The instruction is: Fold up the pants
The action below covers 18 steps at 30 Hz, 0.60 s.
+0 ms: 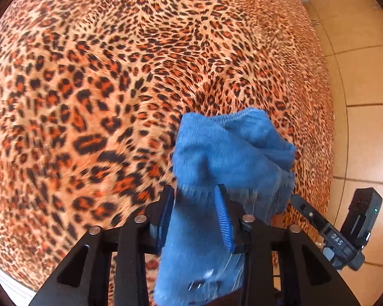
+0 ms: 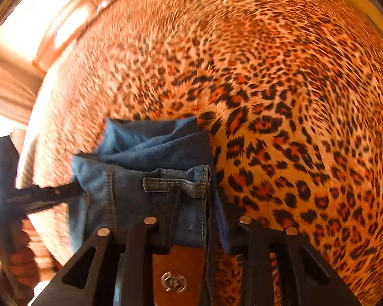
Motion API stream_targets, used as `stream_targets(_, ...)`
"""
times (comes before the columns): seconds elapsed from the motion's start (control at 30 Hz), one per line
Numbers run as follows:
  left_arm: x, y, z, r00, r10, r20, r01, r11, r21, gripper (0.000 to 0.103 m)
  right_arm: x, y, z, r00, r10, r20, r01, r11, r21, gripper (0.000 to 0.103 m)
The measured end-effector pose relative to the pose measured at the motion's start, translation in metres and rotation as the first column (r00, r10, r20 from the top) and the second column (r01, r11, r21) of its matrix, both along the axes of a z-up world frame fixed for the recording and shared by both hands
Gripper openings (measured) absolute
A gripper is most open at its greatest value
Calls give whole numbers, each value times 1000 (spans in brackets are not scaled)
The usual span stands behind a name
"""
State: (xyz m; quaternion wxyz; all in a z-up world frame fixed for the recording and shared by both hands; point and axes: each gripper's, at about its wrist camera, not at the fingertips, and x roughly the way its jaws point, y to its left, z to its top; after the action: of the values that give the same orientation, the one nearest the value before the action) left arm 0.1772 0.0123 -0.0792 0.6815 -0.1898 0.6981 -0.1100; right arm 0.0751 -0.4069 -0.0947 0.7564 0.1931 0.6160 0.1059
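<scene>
While the blue denim pants (image 1: pixel 217 153) are clamped by both the left gripper (image 1: pixel 195 201) and the right gripper (image 2: pixel 191 204) above the leopard-print bed cover (image 1: pixel 89 89), the bunched fabric could be dropped if either grip is loosened.

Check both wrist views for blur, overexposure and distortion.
Left wrist view: mostly sharp, slight smear on the jeans in the left gripper; strong fisheye bulge in the leopard-print blanket. Right wrist view: motion blur across the blanket's far and left parts, blown-out glare at upper left; jeans waistband crisp.
</scene>
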Motion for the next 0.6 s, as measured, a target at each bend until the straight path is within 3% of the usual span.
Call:
stream_targets(0.03,-9,3,7,1000,-10,1,10,1000,-6,51,-13,-4,2,1000,-3,-16,4,999,46,58)
stream_targets(0.07,-20,4,12,1000,-13,0,13,1000,-13,59,-24,-6,1,999,-1,-33,4,998,64,63)
stream_targets(0.13,-40,4,13,999,-35,-18,35,999,-27,60,-42,2,-4,996,17,-85,-8,995,99,65)
stream_targets(0.2,-60,-8,13,994,-102,-44,102,995,-12,50,-58,18,-13,991,64,-114,-53,994,92,64)
stream_targets(0.23,-68,-15,9,989,-144,-40,145,989,19,39,-64,27,-15,989,108,-103,-104,994,42,48)
stream_targets(0.27,-74,-23,8,982,-188,-13,188,978,86,39,-69,37,-12,984,166,-61,-168,986,-20,35)
stream_targets(0.33,-80,-31,6,970,-244,3,240,959,147,39,-74,36,-17,981,186,-61,-190,979,-75,30)
stream_targets(0.4,-78,-29,16,970,-245,11,241,961,137,37,-74,28,-18,984,151,-98,-155,987,-38,28)
stream_targets(0.47,-73,-23,31,970,-233,71,221,965,140,37,-71,16,-3,993,105,-56,-106,994,-11,36)
stream_targets(0.5,-69,-20,41,967,-228,113,208,965,160,37,-70,4,5,998,60,-33,-58,997,57,39)
stream_targets(0.53,-66,-19,48,962,-229,146,201,962,185,39,-65,-9,10,1000,-5,-21,8,993,118,56)
stream_targets(0.6,-61,-17,60,951,-241,194,193,952,238,47,-56,-25,12,995,-95,-9,96,985,146,76)
